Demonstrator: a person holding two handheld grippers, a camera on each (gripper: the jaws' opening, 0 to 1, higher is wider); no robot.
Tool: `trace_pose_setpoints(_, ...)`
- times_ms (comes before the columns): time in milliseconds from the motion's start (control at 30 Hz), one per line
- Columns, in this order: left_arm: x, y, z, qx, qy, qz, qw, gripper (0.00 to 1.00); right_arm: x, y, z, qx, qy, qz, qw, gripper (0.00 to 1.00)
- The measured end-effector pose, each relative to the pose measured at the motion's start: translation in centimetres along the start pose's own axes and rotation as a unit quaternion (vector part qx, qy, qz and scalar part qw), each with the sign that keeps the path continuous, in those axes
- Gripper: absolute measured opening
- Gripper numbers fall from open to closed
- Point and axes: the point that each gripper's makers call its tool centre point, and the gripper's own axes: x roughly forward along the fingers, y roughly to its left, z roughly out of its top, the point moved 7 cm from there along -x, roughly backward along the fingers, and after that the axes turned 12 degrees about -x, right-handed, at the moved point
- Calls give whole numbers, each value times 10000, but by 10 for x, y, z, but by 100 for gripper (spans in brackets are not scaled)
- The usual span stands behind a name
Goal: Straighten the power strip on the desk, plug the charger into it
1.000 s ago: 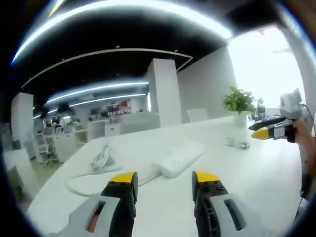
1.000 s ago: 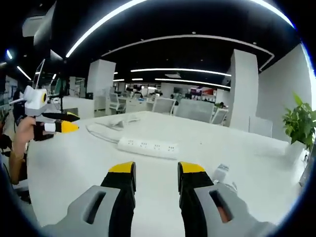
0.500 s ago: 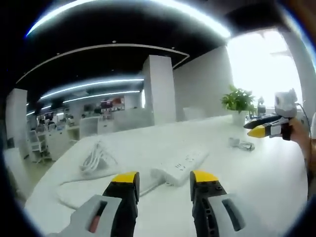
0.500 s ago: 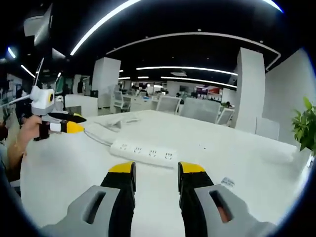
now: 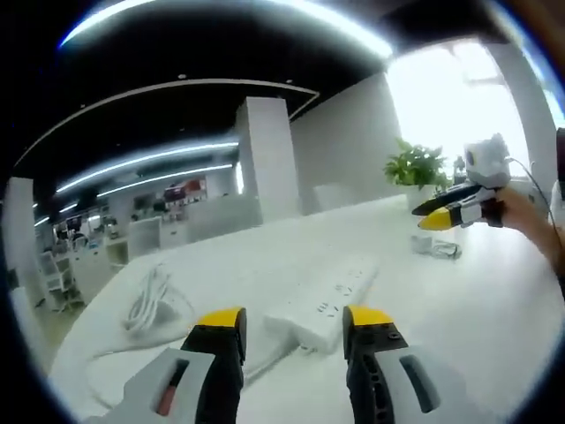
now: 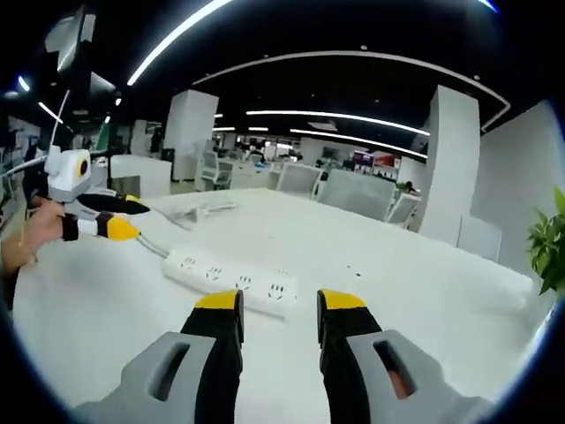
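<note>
In the left gripper view the left gripper [image 5: 294,322] has its jaws spread, holding nothing, just short of the power strip [image 5: 324,299] lying on the white desk [image 5: 477,300]. The strip's cord [image 5: 146,305] lies coiled to its left. Beyond the strip to the right sits the charger [image 5: 436,247], under the right gripper [image 5: 431,216]. A potted plant [image 5: 415,168] stands farther back.

In the right gripper view the right gripper [image 6: 278,306] is also spread and empty, with the power strip [image 6: 231,279] just ahead.

White desk [image 5: 494,300], power strip [image 5: 323,300], coiled cable [image 5: 146,300], charger [image 5: 437,248]
</note>
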Motion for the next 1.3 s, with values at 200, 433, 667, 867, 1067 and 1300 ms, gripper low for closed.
trace_pose_setpoints(200,14,3,-11,110,291,-97,9995,45,25,-11,-10,15,-39,270,9996,30)
trace_pose_setpoints(433,26,7,-24,133,464,-226,9986,45,50,-14,-31,-111,24,632,9979,29)
trace_pose_setpoints(667,35,4,-37,-87,583,-433,9973,44,65,-10,-41,35,-129,902,9958,27)
trace_pose_setpoints(867,38,4,-47,-242,726,-513,9957,42,73,-3,-51,149,-103,1053,9943,28)
trace_pose_setpoints(1067,39,4,-49,-371,708,-579,9951,40,79,1,-58,124,4,1092,9939,29)
trace_pose_setpoints(1300,39,3,-49,-457,705,-621,9945,38,80,6,-58,243,-133,1117,9934,27)
